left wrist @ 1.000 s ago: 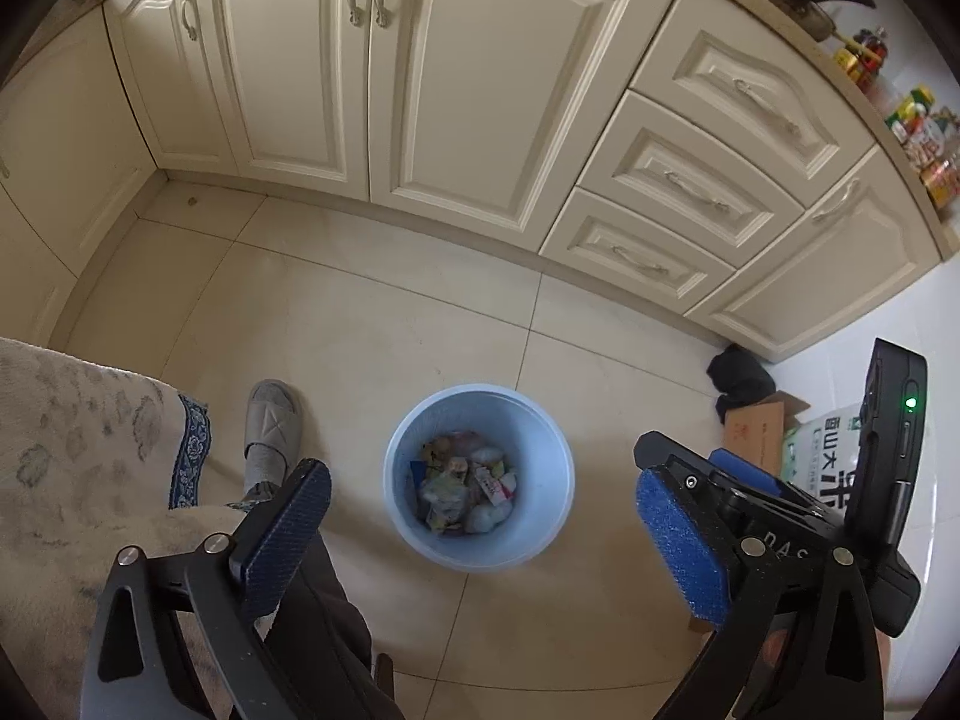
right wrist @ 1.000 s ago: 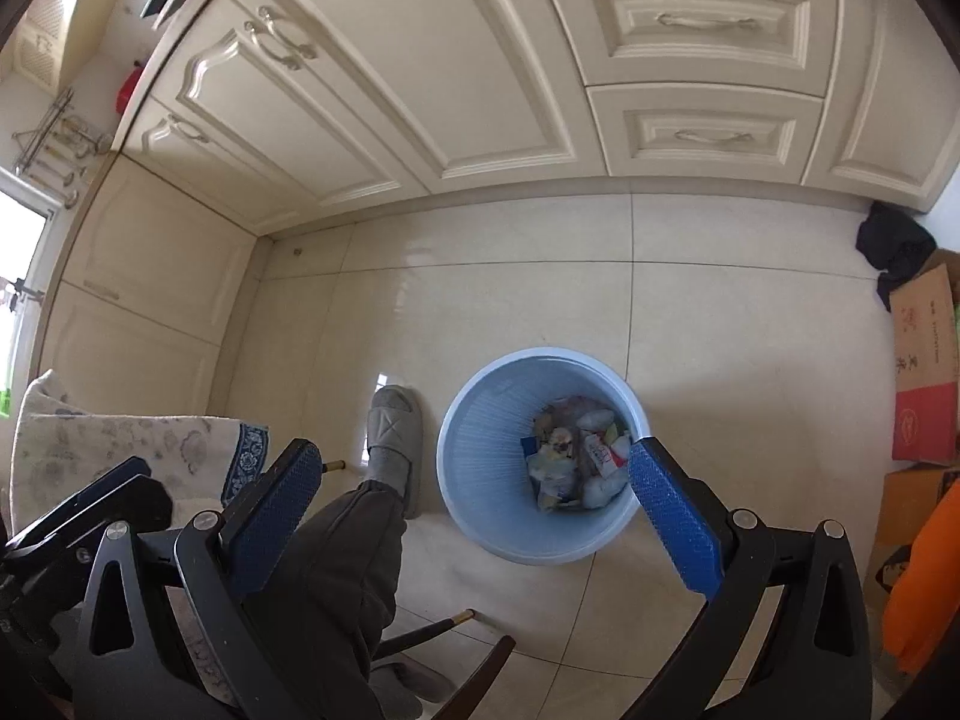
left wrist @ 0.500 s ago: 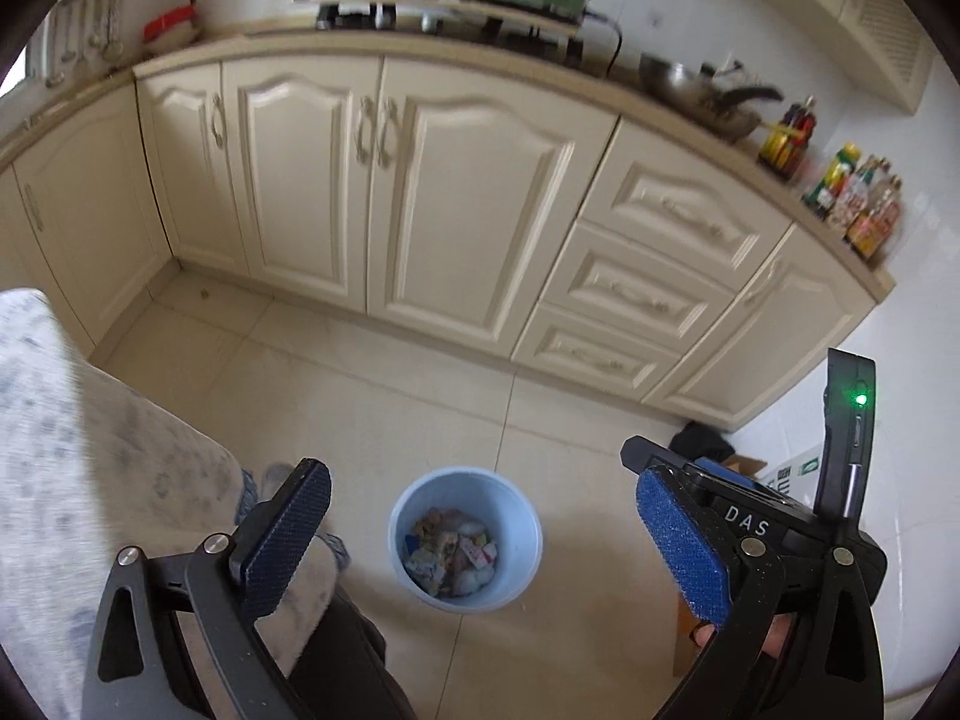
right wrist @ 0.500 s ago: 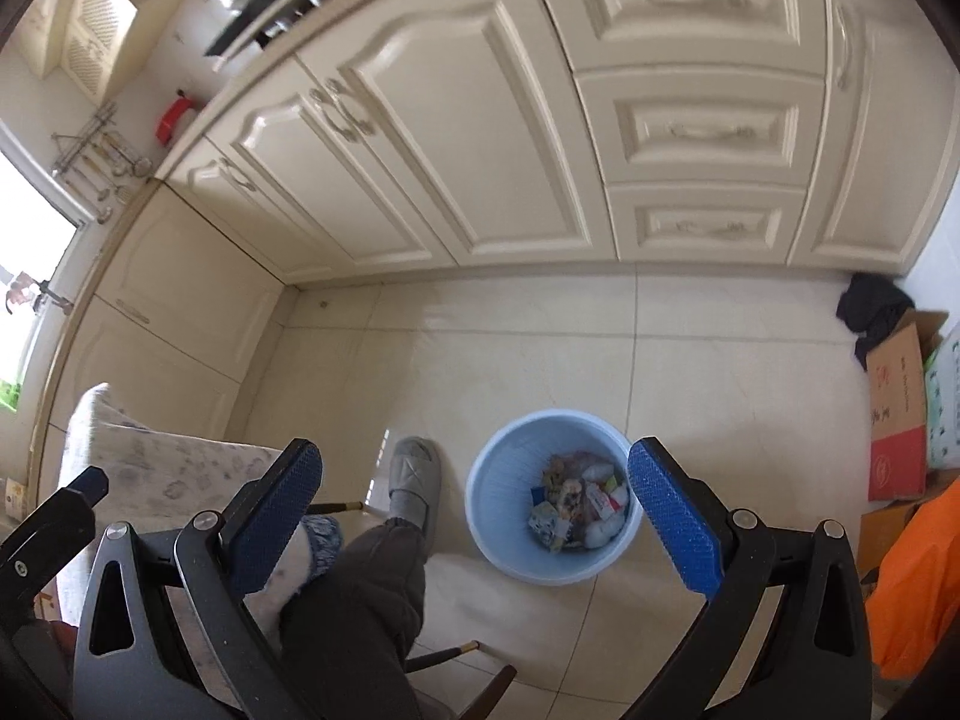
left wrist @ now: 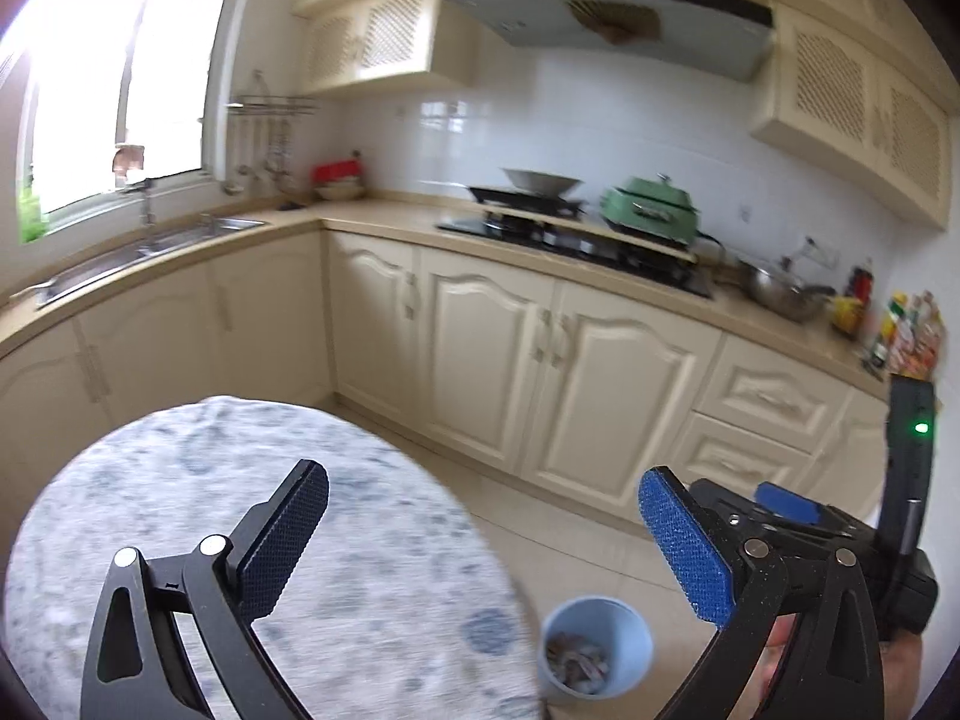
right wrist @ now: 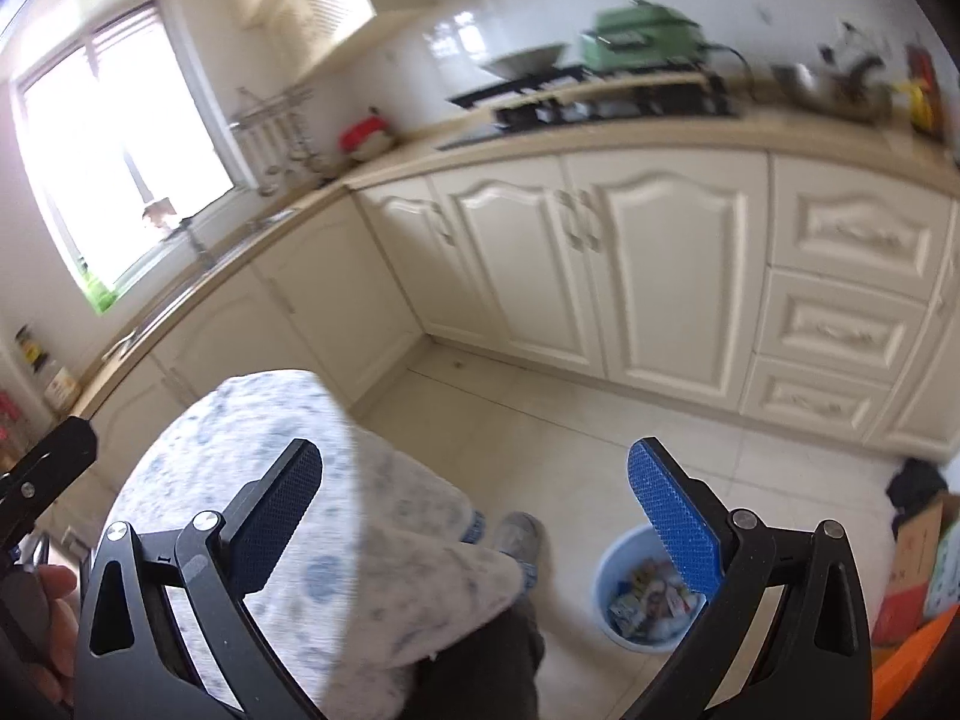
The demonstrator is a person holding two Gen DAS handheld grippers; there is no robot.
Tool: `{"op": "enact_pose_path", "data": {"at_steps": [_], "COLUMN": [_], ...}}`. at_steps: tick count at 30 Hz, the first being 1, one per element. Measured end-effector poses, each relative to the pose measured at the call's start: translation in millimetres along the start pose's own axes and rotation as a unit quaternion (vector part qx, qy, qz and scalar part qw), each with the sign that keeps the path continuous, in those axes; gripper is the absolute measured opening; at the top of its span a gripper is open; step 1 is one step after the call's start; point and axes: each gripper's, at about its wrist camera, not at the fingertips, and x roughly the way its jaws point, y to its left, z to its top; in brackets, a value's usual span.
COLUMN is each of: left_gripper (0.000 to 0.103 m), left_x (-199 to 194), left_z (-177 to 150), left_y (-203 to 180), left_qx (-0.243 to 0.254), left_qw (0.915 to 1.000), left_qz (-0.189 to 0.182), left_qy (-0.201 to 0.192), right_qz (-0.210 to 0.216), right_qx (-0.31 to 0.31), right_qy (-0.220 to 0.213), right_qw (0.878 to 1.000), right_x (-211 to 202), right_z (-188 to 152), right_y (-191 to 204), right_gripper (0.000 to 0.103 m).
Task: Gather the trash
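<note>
While both claws hang above round cloth-covered table (left wrist: 180,510), my left claw (left wrist: 480,534) spread wide, nothing between pads. My right claw (right wrist: 474,516) likewise released, empty. Blue bin (right wrist: 618,564) stands on tiled floor (right wrist: 570,438) below table edge, trash wrappers (right wrist: 648,597) heaped inside. Slippered foot (right wrist: 519,534) near bin. Cream cabinets (right wrist: 600,264) beyond, well apart.

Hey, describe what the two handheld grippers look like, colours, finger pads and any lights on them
Both the left gripper and the right gripper have black angular frames with triangular cut-outs and silver pivot bolts. Each finger carries a flat blue pad with a fine mesh texture. In the left wrist view, a black upright module on the other gripper shows a green light.
</note>
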Motion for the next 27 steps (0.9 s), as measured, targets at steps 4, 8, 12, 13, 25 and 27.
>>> {"op": "enact_pose_path", "data": {"at_steps": [4, 8, 12, 13, 25, 27], "left_gripper": [0.102, 0.102, 0.102, 0.102, 0.102, 0.102], "left_x": [-63.5, -122.8, -171.1, -185.0, -261.3, -269.1], "left_z": [-13.3, -28.7, -42.4, -47.6, -84.4, -86.8], "left_y": [38.1, 50.8, 61.7, 64.9, 43.8, 38.9], "left_qx": [-0.022, -0.034, -0.042, -0.047, -0.069, -0.073], "left_qw": [0.9981, 0.9928, 0.9860, 0.9844, 0.9716, 0.9693], "left_qz": [0.050, 0.100, 0.140, 0.148, 0.204, 0.212], "left_qy": [-0.030, -0.057, -0.080, -0.083, -0.098, -0.100], "right_qz": [0.021, 0.026, 0.032, 0.036, 0.069, 0.070], "right_qx": [-0.046, -0.091, -0.129, -0.136, -0.190, -0.192], "right_qy": [-0.019, -0.038, -0.051, -0.053, -0.074, -0.078], "right_qw": [0.999, 0.995, 0.990, 0.989, 0.977, 0.976], "right_x": [-12.3, -24.9, -37.7, -41.0, -79.8, -84.3], "right_z": [-3.7, -10.2, -20.0, -21.8, -51.0, -51.1], "right_y": [64.8, 118.8, 166.9, 176.7, 257.2, 259.9], "right_gripper": [0.103, 0.103, 0.103, 0.103, 0.103, 0.103]}}
